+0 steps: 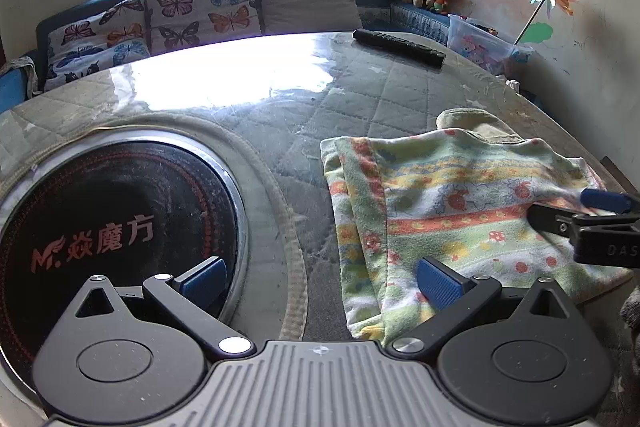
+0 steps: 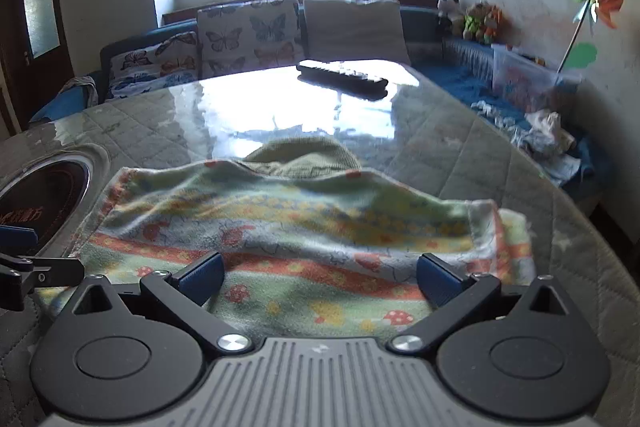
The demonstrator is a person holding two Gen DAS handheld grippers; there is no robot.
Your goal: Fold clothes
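On my far left sits the round black cooktop (image 1: pixel 116 239) sunk into the quilted table (image 1: pixel 380 95), and my left gripper (image 1: pixel 320 285) hangs half over it, jaws spread wide and empty; only its right finger reaches above the near-left edge of the patterned garment (image 1: pixel 460 211). The garment lies folded, its long axis running left to right across me, a duller green piece (image 2: pixel 304 155) poking out from under its far side. My right gripper (image 2: pixel 320 279) is the nearer one, square over the cloth's near middle, jaws also wide apart, holding nothing (the cloth looks raised beneath them, contact unclear). I judge the right side edge (image 2: pixel 508 239) the natural next grab.
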